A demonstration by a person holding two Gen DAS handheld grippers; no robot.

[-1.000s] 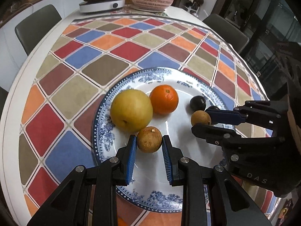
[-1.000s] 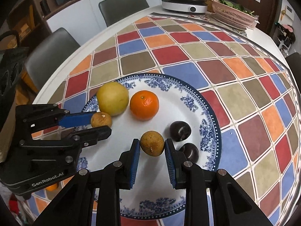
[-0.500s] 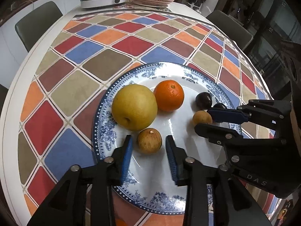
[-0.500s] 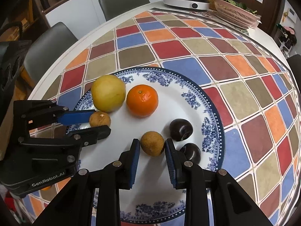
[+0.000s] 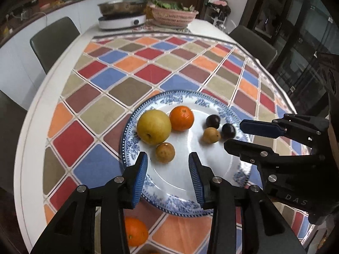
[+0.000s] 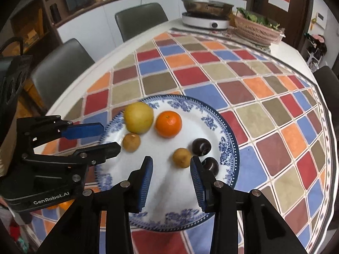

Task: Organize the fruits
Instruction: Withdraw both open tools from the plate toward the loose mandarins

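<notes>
A blue-and-white plate (image 5: pixel 211 100) (image 6: pixel 224 127) holds a yellow pear (image 5: pixel 153 126) (image 6: pixel 138 120), an orange (image 5: pixel 181 118) (image 6: pixel 168 123), two small brown fruits (image 5: pixel 165 152) (image 5: pixel 211 135) (image 6: pixel 131 142) (image 6: pixel 181 157) and two dark plums (image 5: pixel 213 121) (image 5: pixel 228 130) (image 6: pixel 201 146) (image 6: pixel 210 166). My left gripper (image 5: pixel 167 177) (image 6: pixel 107 138) is open and empty, above the plate's near left part, behind one brown fruit. My right gripper (image 6: pixel 171 180) (image 5: pixel 235 134) is open and empty, behind the other brown fruit.
The plate sits on a chequered tablecloth (image 5: pixel 131 84). Another orange (image 5: pixel 135 233) lies on the cloth under my left gripper. An induction cooker with a pan (image 5: pixel 122 20) and a pink basket of greens (image 5: pixel 172 14) stand at the far end. Chairs (image 5: pixel 54 42) surround the table.
Both grippers opened wider and pulled back and up from the plate. The two brown fruits they flanked now lie free on the plate.
</notes>
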